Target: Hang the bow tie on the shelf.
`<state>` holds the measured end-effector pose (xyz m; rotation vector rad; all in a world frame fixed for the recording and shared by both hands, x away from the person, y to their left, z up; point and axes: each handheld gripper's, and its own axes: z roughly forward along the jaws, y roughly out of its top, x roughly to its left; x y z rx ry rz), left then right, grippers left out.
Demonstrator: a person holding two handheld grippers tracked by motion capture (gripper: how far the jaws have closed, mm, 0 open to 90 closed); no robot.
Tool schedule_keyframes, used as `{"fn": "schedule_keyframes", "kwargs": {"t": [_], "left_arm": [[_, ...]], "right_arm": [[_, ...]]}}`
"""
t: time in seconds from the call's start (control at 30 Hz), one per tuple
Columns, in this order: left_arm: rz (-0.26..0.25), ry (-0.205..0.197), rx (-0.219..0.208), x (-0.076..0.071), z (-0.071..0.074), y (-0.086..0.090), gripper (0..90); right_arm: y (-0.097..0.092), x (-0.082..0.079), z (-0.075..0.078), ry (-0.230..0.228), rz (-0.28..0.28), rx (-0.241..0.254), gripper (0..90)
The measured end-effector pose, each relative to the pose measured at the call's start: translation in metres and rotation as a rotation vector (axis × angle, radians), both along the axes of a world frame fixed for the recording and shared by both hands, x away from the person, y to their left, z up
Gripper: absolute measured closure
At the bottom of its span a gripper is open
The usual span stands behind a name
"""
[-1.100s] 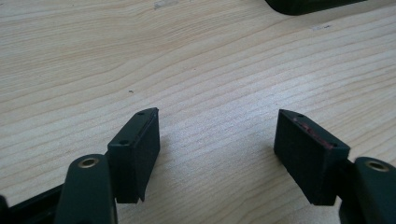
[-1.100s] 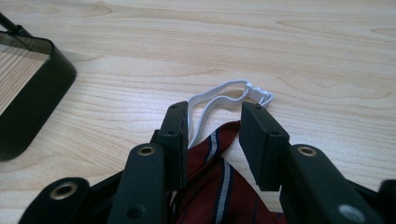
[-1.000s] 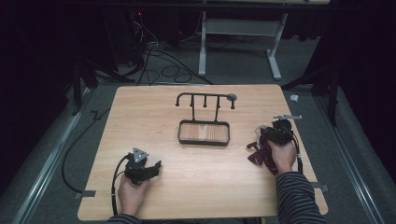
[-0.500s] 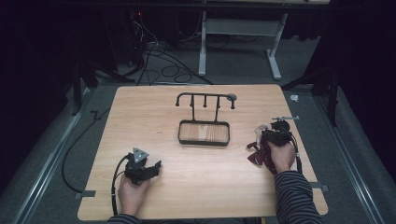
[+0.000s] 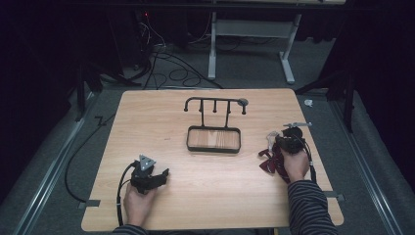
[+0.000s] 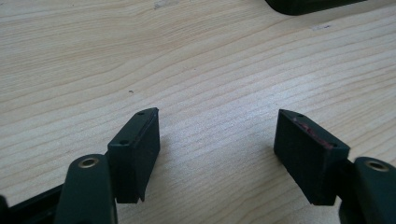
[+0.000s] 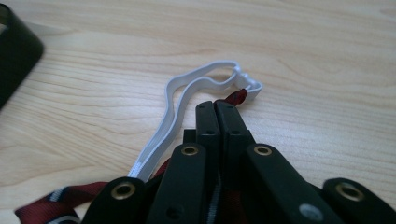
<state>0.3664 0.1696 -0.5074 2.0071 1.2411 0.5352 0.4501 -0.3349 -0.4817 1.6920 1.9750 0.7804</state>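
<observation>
Dark red bow tie (image 5: 272, 161) with a white elastic strap (image 7: 187, 93) lies on the right side of the wooden table (image 5: 161, 117), just beside the person's right hand (image 5: 296, 165). In the right gripper view the strap loops out ahead of the jaws, ending at a small white clasp; a scrap of red fabric peeks out at the jaw tips. Right gripper (image 7: 216, 108): jaws pressed together, clamped on the bow tie's fabric. Most of the tie is tucked beneath the gripper body there; only a striped red corner shows at lower left. Pattern too blurred to read.

Left gripper (image 6: 217, 140): jaws spread wide, nothing between them, bare wood grain under them. In the high view it sits at the near left of the table in the left hand (image 5: 138, 203), grey three-cornered plate on top, cable curling off toward the edge.

Black metal stand (image 5: 213, 128) mid-table: rectangular tray base, upright post, crossbar with short hanging pegs. Its edge is cut off at the top of the left gripper view and at the left of the right gripper view.

Striped sleeve (image 5: 309, 208) on right forearm, cut by the frame's bottom.

Room dark; grey floor, cables (image 5: 161, 61), white table legs (image 5: 288, 54) beyond.
</observation>
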Motion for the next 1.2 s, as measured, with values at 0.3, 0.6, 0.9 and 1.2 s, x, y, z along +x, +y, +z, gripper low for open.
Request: {"fn": "schedule_keyframes", "kwargs": {"t": [0.3,0.6,0.9,1.2], "left_arm": [[0.001,-0.001,0.000,0.000,0.000,0.000,31.8],[0.000,0.000,0.000,0.000,0.000,0.000,31.8],[0.000,0.000,0.000,0.000,0.000,0.000,31.8],[0.001,-0.001,-0.001,0.000,0.000,0.000,31.8]], "right_arm": [[0.006,-0.016,0.027,-0.096,0.077,0.005,90.0],[0.012,-0.033,0.053,-0.175,0.133,0.012,90.0],[0.018,-0.055,0.077,-0.246,0.186,0.001,90.0],[0.031,-0.076,0.102,-0.322,0.244,-0.021,90.0]]}}
